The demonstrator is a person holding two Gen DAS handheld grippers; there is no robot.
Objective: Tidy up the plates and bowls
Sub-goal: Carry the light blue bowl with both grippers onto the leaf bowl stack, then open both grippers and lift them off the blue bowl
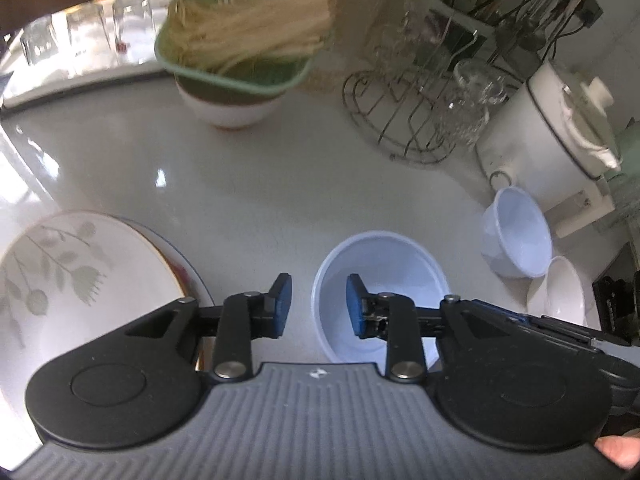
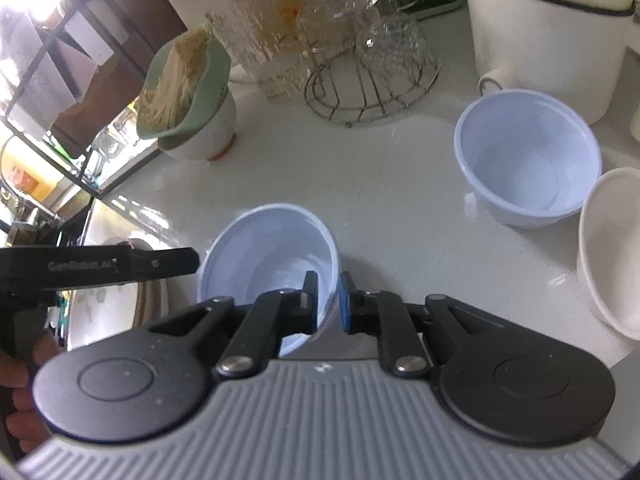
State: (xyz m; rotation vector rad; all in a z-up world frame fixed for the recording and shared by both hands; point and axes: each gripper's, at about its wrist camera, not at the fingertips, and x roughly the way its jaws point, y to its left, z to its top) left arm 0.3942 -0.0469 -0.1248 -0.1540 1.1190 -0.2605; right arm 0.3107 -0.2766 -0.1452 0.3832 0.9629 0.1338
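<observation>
The white counter (image 2: 400, 200) carried the whole job, and by the look of it the sorting was only partly done. The floral plate (image 1: 60, 280) lay on top of at least one other plate at the left, so the plates seemed already stacked. The bowls were not yet gathered. One pale blue bowl (image 2: 268, 264) sat near the middle of the counter, pinched at its near rim by the right gripper (image 2: 328, 300), whose jaws stood narrow with one pad inside the wall and one outside. A second pale blue bowl (image 2: 528, 164) rested upright near the right edge, touching a tilted white bowl (image 2: 612, 252). Judging from this, the held bowl had to be nested with that pair.

The left gripper (image 1: 318, 306) hovered over the held bowl's left rim with its jaws partly open and empty, one pad inside the rim and one outside.

Around them stood a white cooker pot (image 2: 548, 36) behind the right-hand bowls, a wire rack of glass cups (image 2: 368, 76), a red-lidded clear jar (image 2: 260, 24), and a green basket of pale sticks (image 2: 180, 84) sitting on a white bowl. The path rightward looked open; the rack and cooker crowded the far side.
</observation>
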